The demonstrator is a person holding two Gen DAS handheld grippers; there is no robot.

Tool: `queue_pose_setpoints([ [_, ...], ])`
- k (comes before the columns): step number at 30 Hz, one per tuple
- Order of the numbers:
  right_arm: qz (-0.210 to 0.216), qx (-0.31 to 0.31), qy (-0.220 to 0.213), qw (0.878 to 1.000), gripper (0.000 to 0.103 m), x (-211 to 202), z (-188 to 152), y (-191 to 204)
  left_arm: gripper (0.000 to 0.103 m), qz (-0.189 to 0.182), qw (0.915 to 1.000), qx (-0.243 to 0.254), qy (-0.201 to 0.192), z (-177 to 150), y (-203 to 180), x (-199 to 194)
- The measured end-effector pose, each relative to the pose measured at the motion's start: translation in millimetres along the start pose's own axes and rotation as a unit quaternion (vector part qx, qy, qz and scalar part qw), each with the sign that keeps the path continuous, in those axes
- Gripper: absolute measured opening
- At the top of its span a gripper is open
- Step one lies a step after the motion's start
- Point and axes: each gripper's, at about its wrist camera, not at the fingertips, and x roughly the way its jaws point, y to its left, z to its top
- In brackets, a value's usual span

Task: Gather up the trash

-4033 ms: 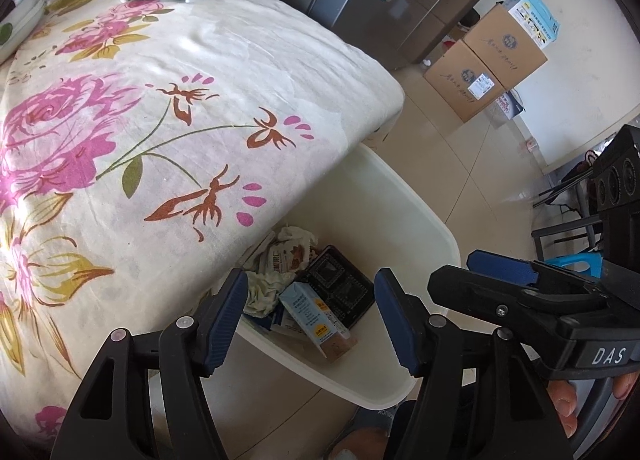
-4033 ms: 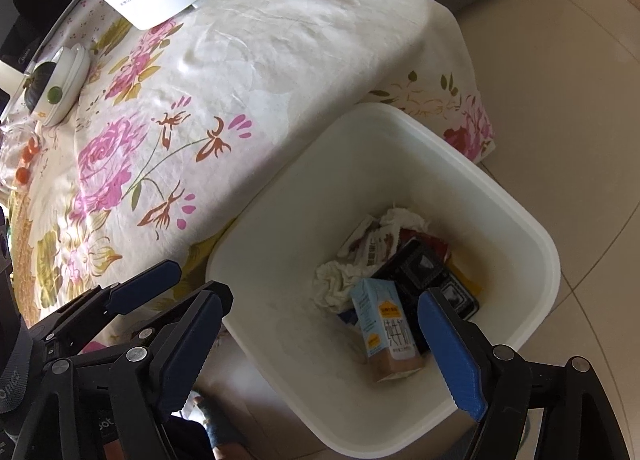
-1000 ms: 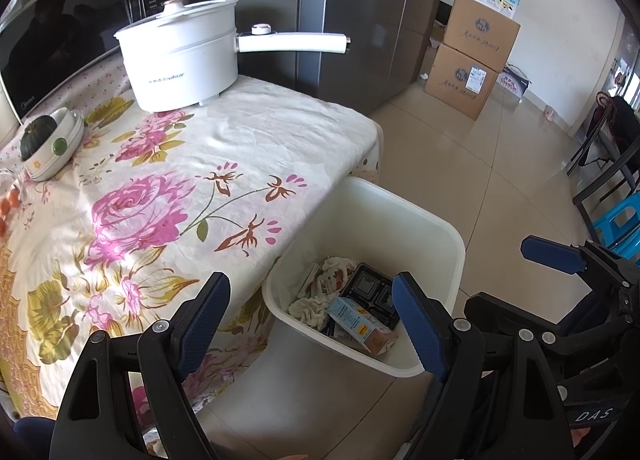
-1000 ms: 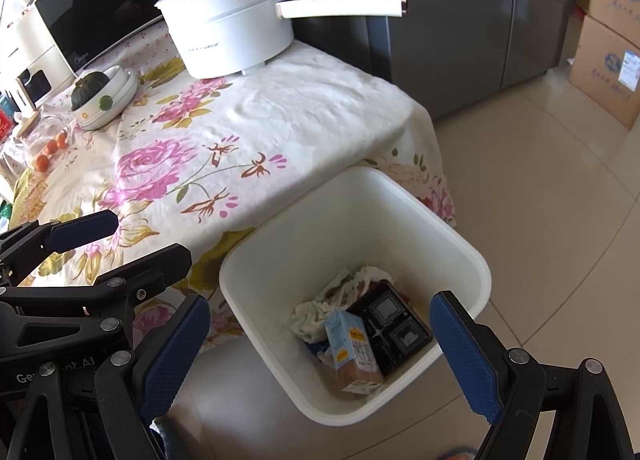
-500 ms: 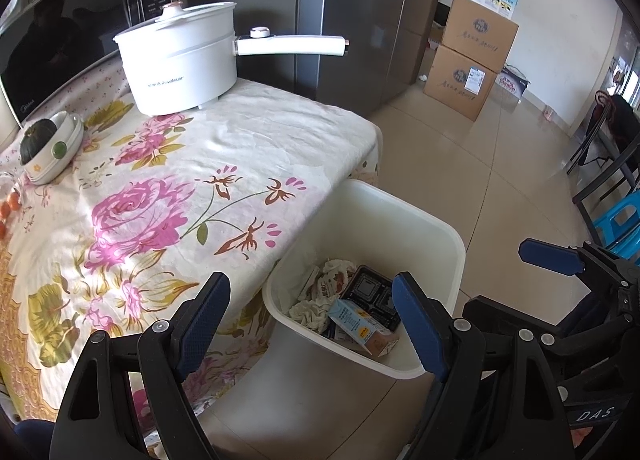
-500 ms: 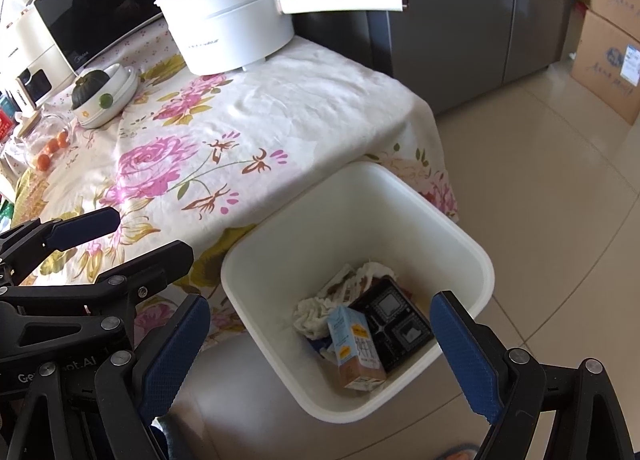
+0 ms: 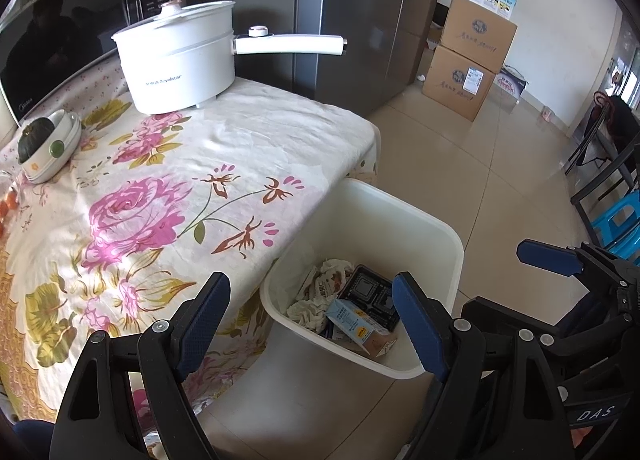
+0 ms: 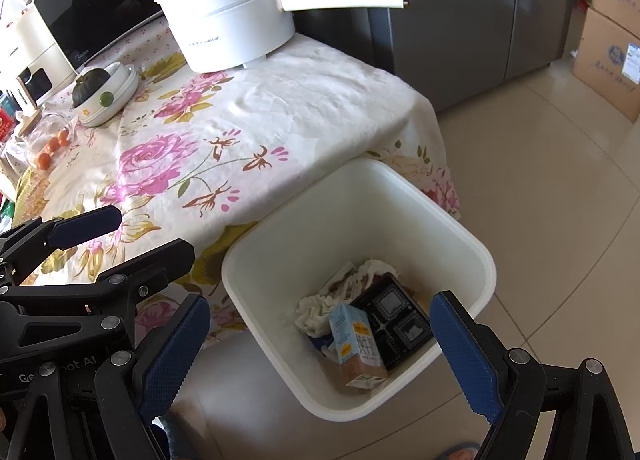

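The left gripper (image 7: 310,316) and the right gripper (image 8: 320,334) both stand wide apart with nothing between their pads. Just beyond them a white bin (image 8: 476,256) sits on the tiled floor against the table edge, holding a small carton (image 8: 356,344), a black tray (image 8: 396,316) and crumpled paper (image 8: 316,310). Farther off, a white pot (image 7: 176,64) stands on the floral tablecloth (image 7: 248,132).

Both wrist views angled downward, sharing bin (image 7: 448,236) (image 8: 476,248), table (image 7: 280,132) (image 8: 320,100)
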Motion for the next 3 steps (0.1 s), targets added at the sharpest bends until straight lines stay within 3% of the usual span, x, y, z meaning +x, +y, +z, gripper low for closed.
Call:
queue_pose_setpoints([
  [3,0.000,0.000,0.000,1.000,0.093,0.1,0.0,-0.1,0.085,-0.001,1.0000,-0.001,0.002,-0.1,0.1,0.8],
])
